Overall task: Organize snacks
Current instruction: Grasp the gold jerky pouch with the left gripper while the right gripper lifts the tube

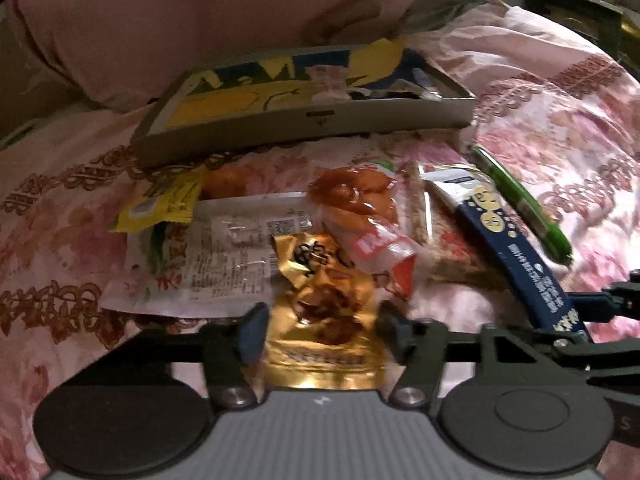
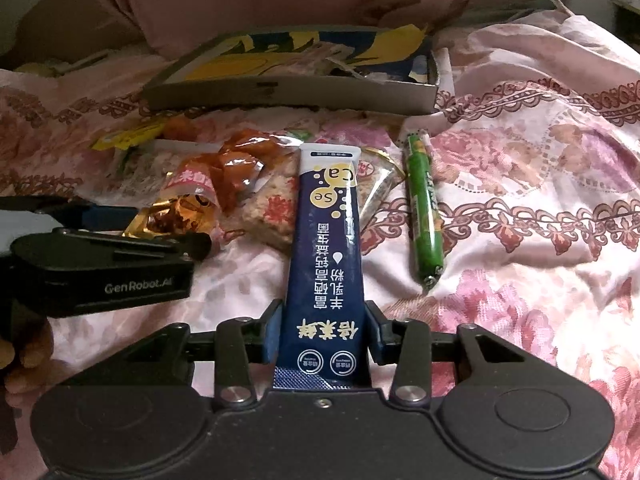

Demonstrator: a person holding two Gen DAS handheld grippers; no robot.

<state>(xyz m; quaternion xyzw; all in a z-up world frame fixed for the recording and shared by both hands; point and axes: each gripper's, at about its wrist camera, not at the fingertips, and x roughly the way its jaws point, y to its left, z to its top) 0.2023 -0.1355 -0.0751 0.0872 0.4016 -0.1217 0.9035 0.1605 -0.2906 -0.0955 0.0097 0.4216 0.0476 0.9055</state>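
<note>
Right wrist: "GenRobot.AI" on left gripper [image 2: 176, 220]

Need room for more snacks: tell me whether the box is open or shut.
Open: the box has no lid on, and packets lie inside between its walls.

The setting is a bed [image 2: 520, 160] covered by a pink bedspread [image 1: 540, 128] printed with darker rose flowers and brown lace-pattern bands. The fabric lies in loose wrinkles. A plain pink pillow [image 1: 180, 20] rests at the 12 o'clock edge of the bed in both views. In the left wrist view, a dark piece of furniture [image 1: 580, 8] stands beyond the bed at 1 o'clock; its detail cannot be resolved. Lighting is dim and warm, with the brightest patch on the bedspread at 2 o'clock.
</note>
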